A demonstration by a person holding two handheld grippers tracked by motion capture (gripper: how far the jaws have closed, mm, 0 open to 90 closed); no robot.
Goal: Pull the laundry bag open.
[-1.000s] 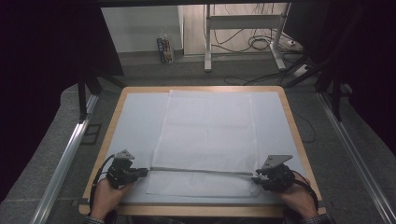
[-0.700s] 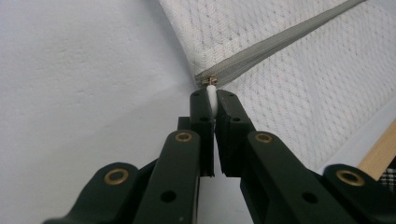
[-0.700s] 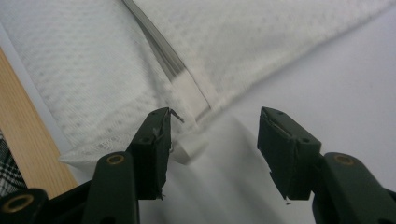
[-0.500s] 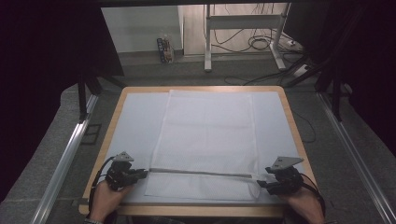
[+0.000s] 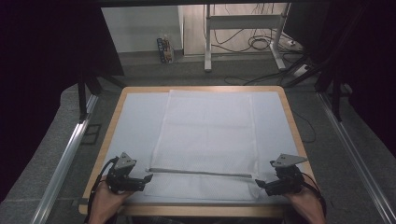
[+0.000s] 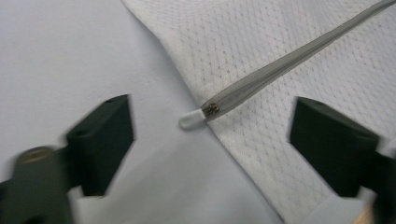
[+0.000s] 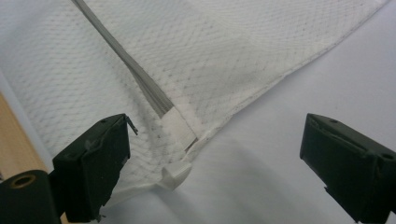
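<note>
The white mesh bag (image 5: pixel 208 140) is lying flat on the pale mat (image 5: pixel 135 126) of the table, its grey zipper (image 5: pixel 201 173) running across the near end. The left gripper (image 5: pixel 140 178) and right gripper (image 5: pixel 264 186) are resting at the zipper's two ends, jaws having just been opening and now spread wide, gripping nothing. The left gripper view is showing the white zipper pull (image 6: pixel 191 120) lying free between the jaws; the right gripper view is showing the bag's folded corner (image 7: pixel 180 140) instead.
</note>
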